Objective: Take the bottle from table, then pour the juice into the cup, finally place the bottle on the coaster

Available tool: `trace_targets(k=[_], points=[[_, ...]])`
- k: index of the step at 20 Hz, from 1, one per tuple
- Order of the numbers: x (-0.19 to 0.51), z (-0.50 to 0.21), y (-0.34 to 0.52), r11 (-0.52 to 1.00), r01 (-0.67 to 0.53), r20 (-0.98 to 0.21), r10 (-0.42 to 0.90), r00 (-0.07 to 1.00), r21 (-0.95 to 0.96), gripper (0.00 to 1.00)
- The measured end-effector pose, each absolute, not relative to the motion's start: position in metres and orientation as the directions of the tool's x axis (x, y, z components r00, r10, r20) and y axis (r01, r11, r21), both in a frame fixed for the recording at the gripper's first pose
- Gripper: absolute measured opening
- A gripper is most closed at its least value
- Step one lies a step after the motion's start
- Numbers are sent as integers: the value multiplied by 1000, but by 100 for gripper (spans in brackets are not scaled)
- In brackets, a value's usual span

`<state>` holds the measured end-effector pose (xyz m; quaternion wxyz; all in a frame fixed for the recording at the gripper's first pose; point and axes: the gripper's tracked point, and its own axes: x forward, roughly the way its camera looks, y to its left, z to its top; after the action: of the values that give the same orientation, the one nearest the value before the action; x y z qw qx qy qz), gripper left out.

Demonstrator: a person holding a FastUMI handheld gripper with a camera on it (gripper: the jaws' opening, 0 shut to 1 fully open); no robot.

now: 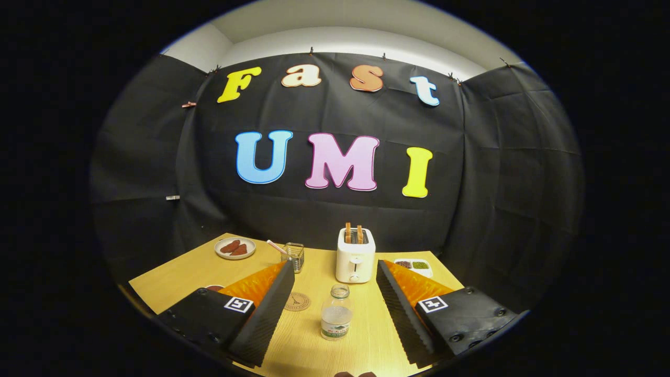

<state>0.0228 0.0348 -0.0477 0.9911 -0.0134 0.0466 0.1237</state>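
Clear bottle (336, 312) upright between tool (335, 272) fingers, untouched | tool spread wide | coaster (297, 301) beside bottle

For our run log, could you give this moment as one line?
stage: approach | gripper: open, bottle upright between fingers, ungripped | coaster: bare

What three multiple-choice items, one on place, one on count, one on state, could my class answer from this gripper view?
1. Where does the bottle stand?
A. Between the fingers of the hand-held gripper
B. On the coaster
C. Behind the toaster

2. How many toast slices stick up from the toaster?
A. One
B. Two
C. Four

3. How is the bottle?
A. Lying down
B. Upright, cap off
C. Upright, capped

Key: 1 A, it stands between the spread fingers, with the coaster apart beside it. 2 B, two slices show. 3 B, its open mouth shows.
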Motion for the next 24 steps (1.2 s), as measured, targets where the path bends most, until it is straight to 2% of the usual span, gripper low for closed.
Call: trace_targets(k=[11, 24], points=[[61, -143, 30, 948, -316, -164, 316, 935, 22, 98], [102, -221, 36, 954, -297, -201, 297, 934, 28, 98]])
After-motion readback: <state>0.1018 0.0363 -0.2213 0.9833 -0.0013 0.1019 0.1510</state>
